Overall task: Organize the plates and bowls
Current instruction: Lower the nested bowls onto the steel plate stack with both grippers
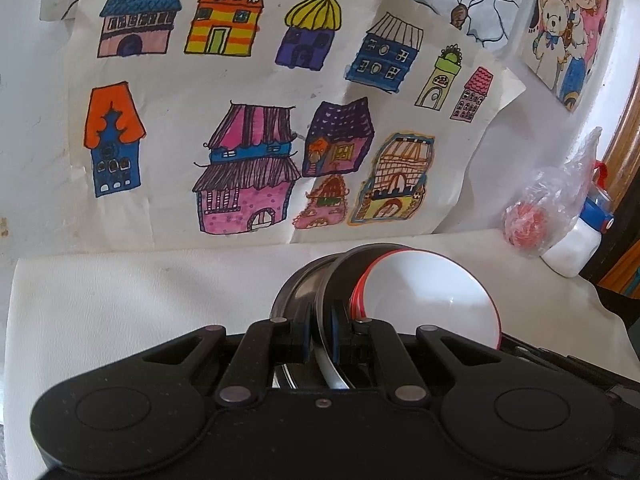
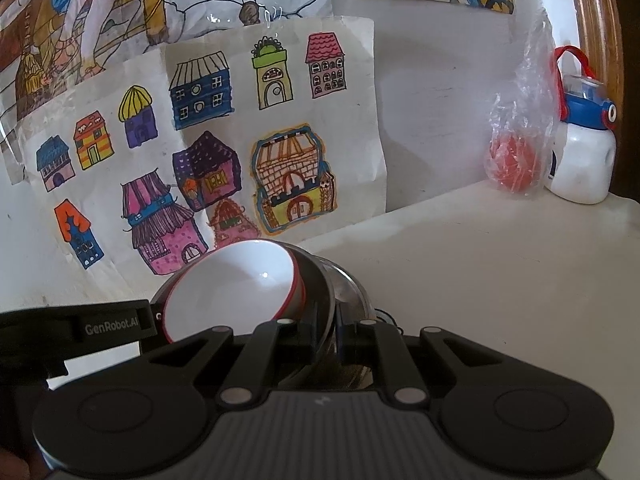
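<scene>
A white bowl with a red rim [image 1: 436, 300] sits nested in a stack of steel bowls [image 1: 298, 286]. My left gripper [image 1: 320, 338] is shut on the thin steel rim on the stack's left side, which passes between its blue pads. In the right wrist view the same white bowl [image 2: 236, 288] lies left of the steel bowls [image 2: 352, 292], and my right gripper [image 2: 326, 336] is shut on the steel rim on the opposite side. The left gripper's black body [image 2: 80, 326] shows at the left edge there. The underside of the stack is hidden.
A cream tabletop [image 2: 480, 280] runs to a white wall covered with children's house drawings [image 1: 240, 120]. At the back right stand a clear plastic bag with something red inside [image 2: 516, 160] and a white bottle with a blue lid [image 2: 584, 152].
</scene>
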`<action>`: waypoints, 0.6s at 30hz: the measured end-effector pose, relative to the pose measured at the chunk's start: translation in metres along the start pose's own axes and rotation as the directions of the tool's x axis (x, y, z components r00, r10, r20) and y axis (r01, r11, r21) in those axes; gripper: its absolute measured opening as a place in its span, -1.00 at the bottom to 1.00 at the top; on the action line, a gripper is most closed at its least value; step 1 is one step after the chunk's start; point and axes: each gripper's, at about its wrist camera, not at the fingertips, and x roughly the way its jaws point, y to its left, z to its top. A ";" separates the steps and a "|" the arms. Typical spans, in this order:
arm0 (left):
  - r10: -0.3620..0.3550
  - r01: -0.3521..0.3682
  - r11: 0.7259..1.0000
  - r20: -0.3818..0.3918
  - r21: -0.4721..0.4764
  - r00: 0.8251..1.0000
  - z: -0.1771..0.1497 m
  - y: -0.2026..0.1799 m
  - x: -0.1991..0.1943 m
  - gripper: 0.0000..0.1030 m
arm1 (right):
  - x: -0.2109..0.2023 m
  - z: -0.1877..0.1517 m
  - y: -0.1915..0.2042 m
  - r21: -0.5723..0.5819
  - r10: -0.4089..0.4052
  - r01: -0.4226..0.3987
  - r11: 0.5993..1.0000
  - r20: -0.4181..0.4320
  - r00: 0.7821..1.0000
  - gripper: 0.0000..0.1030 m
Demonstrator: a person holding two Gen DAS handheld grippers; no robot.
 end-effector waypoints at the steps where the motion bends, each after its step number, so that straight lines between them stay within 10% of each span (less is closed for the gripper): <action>1: -0.001 0.001 1.000 -0.002 -0.003 1.000 0.000 0.001 0.000 -0.85 | 0.000 0.000 0.000 -0.001 -0.001 0.001 1.000 0.001 1.000 -0.80; 18: 0.004 -0.004 1.000 -0.003 -0.016 1.000 0.002 0.003 0.001 -0.85 | 0.003 0.001 0.001 0.009 0.009 -0.009 1.000 -0.001 1.000 -0.80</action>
